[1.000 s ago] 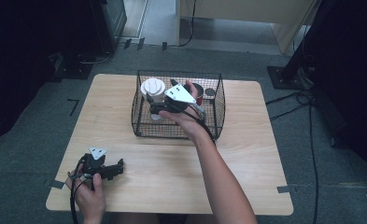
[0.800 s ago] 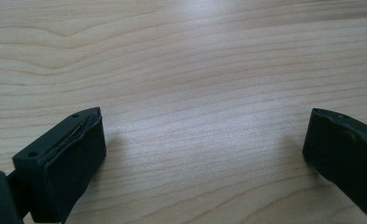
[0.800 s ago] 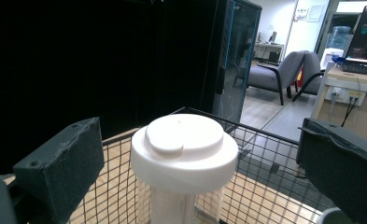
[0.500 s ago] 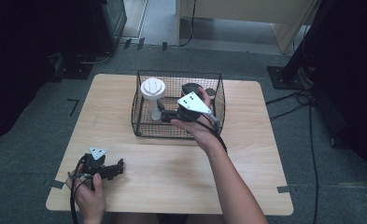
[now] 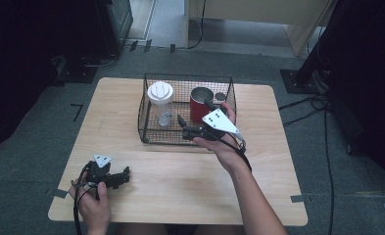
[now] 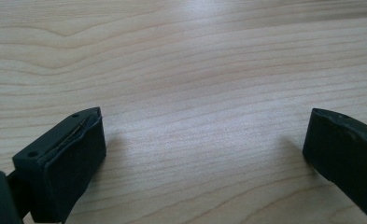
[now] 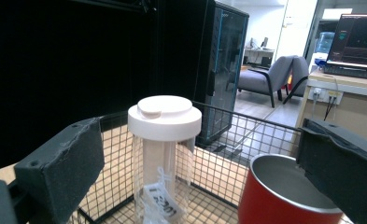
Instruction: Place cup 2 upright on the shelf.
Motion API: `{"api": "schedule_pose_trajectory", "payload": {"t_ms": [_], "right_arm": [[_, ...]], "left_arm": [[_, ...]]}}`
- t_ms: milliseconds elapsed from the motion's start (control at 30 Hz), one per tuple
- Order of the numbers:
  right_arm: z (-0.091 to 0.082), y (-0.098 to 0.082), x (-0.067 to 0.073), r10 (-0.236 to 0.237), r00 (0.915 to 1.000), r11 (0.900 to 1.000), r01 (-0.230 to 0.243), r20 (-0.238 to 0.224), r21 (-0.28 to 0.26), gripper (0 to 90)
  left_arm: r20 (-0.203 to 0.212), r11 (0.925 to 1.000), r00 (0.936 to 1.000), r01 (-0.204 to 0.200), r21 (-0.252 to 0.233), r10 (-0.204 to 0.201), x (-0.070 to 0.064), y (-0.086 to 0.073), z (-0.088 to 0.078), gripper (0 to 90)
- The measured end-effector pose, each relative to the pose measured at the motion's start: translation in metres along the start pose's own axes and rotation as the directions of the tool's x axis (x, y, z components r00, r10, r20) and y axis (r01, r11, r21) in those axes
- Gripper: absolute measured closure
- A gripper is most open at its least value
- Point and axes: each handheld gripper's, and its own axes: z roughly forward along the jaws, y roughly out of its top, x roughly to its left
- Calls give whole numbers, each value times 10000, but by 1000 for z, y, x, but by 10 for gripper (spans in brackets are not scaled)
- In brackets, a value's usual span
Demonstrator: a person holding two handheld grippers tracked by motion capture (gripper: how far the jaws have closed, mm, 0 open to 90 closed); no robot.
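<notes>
The right tool point(image 5: 189, 128), jaws spread wide and gripping nothing, hangs over the near edge of a black wire basket point(image 5: 151, 131) on a pale wooden surface point(image 5: 190, 181). The right hand point(image 5: 219, 142) grips it from behind with the forearm running back toward the near right, and the grey plate on top faces up. Seen along its jaws in the right gripper view, a clear tumbler with a white lid point(image 7: 164, 154) stands upright inside the basket, its long axis vertical; a small tag inside it carries writing too blurred to read. Just to the right of the tumbler, also in the basket, stands a red cup point(image 7: 284, 196) with a bare metal interior, mouth up. A small grey round thing point(image 5: 220, 96) sits at the basket's far right corner, behind the cup.

Well clear of the basket, near the surface's near left corner, the left tool point(image 5: 126, 172) rests low on the wood in the left hand point(image 5: 94, 208), jaws wide apart with only bare grain between them.
</notes>
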Motion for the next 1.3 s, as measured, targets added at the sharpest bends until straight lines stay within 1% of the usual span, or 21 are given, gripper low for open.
{"api": "schedule_pose_trajectory", "payload": {"t_ms": [267, 500, 700, 967, 1300], "right_arm": [[-25, -7, -8, -16, 9998, 10000, 17, 196, -33, 11], [-48, -18, -15, -98, 9992, 9999, 94, 384, 90, 11], [-67, -27, -22, 76, 9982, 9999, -81, 589, 86, 11], [-86, -37, -28, 127, 9964, 9998, -140, 835, 148, 11], [-105, -54, -32, 227, 9931, 9989, -273, 1148, 385, 11]], "left_arm": [[3, 10000, 10000, 1, 11, -1, 0, 0, 0, 1], [2, 10000, 10000, 8, 1, -8, 0, 0, 0, 1], [5, 10000, 10000, -1, 2, 1, 0, 0, 0, 1], [6, 10000, 10000, 1, -2, -1, 0, 0, 0, 1], [2, 10000, 10000, -4, -3, 4, 0, 0, 0, 1]]}}
